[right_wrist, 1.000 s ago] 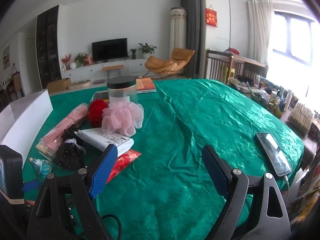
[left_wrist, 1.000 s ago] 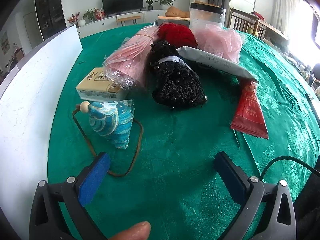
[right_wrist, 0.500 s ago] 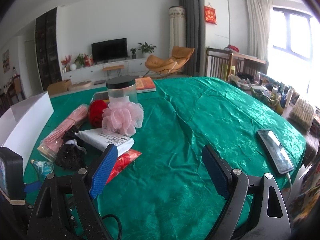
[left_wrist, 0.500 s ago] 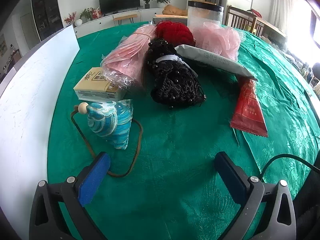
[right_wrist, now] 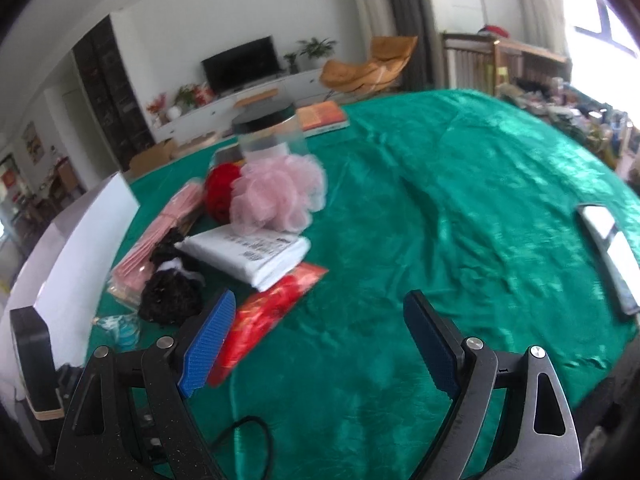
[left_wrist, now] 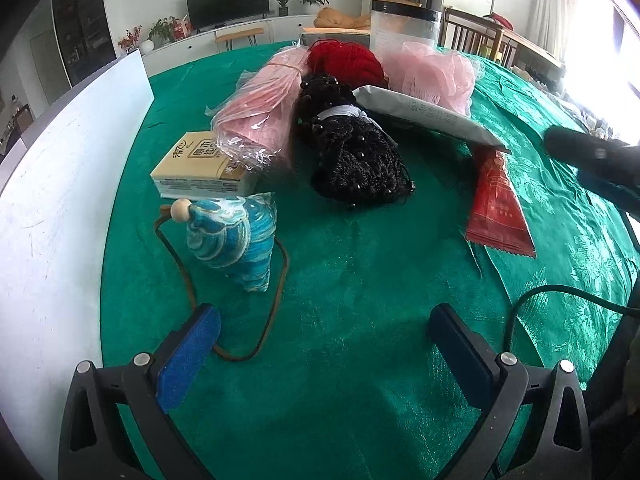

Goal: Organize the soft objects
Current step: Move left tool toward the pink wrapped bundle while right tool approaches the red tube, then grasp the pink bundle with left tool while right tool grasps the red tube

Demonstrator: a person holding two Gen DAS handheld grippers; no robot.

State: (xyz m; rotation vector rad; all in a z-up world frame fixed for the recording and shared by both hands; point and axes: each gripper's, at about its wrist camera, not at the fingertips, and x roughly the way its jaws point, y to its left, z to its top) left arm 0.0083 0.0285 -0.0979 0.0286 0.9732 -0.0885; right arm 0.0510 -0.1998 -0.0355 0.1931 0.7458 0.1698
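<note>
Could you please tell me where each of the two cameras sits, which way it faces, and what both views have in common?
Left wrist: on the left gripper, low over the green tablecloth, facing the blue pouch and black beaded bag; its open blue-padded fingers show.
Right wrist: on the right gripper, higher, tilted, facing across the table towards the television; its open fingers show.
Shared: pink bath puff, red packet, white packet.

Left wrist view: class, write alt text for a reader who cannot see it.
The open left gripper hovers empty over a green tablecloth, nearest a blue patterned pouch with a brown cord. Beyond lie a tissue pack, black beaded netting, red sachet and pink bath puff.
</note>
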